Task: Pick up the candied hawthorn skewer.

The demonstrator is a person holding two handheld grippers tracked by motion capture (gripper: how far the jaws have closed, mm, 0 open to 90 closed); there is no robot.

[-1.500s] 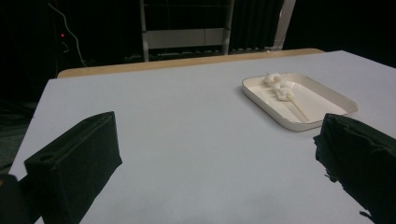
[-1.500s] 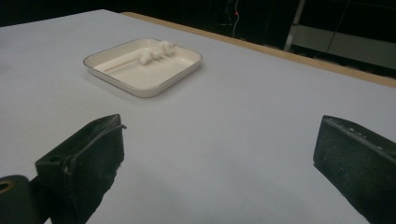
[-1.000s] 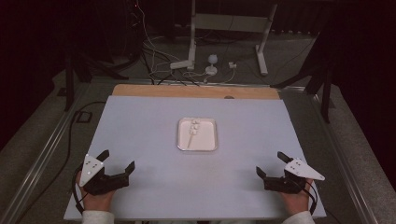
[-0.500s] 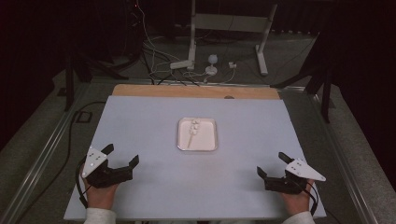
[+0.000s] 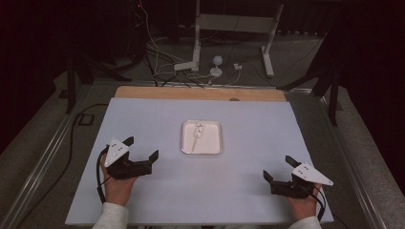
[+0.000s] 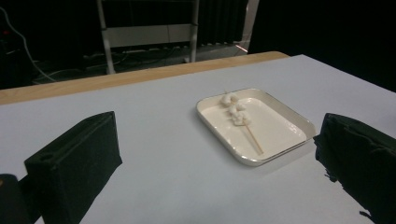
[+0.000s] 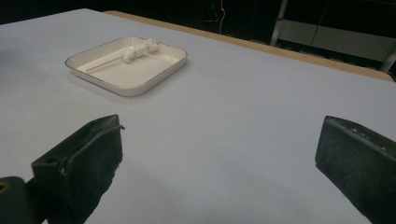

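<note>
A white square tray (image 5: 212, 148) lies at the middle of the pale table. On it rests a wooden skewer with white marshmallow-like pieces (image 5: 197, 132). My left gripper (image 5: 142, 148) is open, left of the tray and a short way off, with nothing between its jaws. Its own view has the tray (image 6: 261, 161) and skewer (image 6: 239, 117) ahead, between the wide-apart jaws. My right gripper (image 5: 277, 167) is open near the front right of the table, also holding nothing. From there the tray (image 7: 135, 91) and skewer (image 7: 136, 50) lie far off at upper left.
A wooden strip (image 5: 200, 93) runs along the table's far edge. Beyond it stand a white metal frame (image 5: 234, 24), cables and a small white lamp-like object (image 5: 217, 64) on the floor. Metal rails (image 5: 38, 164) flank the table.
My left gripper has moved forward and to the right, toward the tray. The right gripper has stayed where it was, and the tray has not moved.
</note>
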